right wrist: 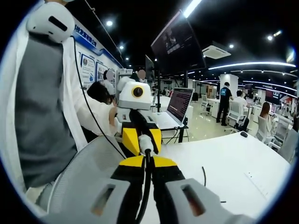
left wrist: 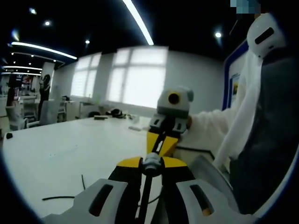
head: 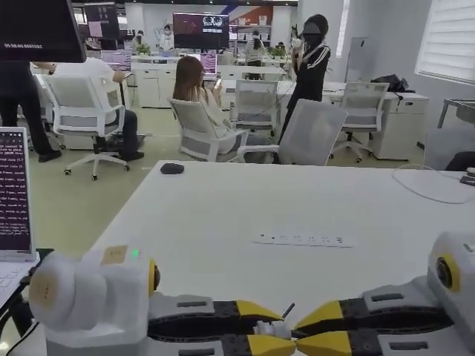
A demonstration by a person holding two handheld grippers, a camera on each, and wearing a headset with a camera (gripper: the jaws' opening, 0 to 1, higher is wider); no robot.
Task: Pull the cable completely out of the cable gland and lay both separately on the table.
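In the head view two yellow-tipped grippers meet tip to tip at the bottom edge, above the white table (head: 223, 200). My left gripper (head: 280, 329) is shut on the pale grey cable gland (head: 269, 327). My right gripper (head: 299, 332) is shut on the black cable, whose short end (head: 288, 308) sticks up between the tips. In the left gripper view the gland (left wrist: 152, 159) sits between my left gripper's (left wrist: 152, 165) tips, and the cable (left wrist: 160, 142) runs on to the right gripper (left wrist: 162, 136). In the right gripper view the cable (right wrist: 146, 182) lies between my right gripper's (right wrist: 146, 161) jaws, with the gland (right wrist: 145, 142) just ahead.
A white power strip (head: 303, 239) lies mid-table, a black mouse (head: 172, 168) at the far edge, a laptop (head: 15, 200) on the left. Loose black wire pieces (left wrist: 60, 197) lie on the table. Office chairs (head: 308, 133) and people stand beyond.
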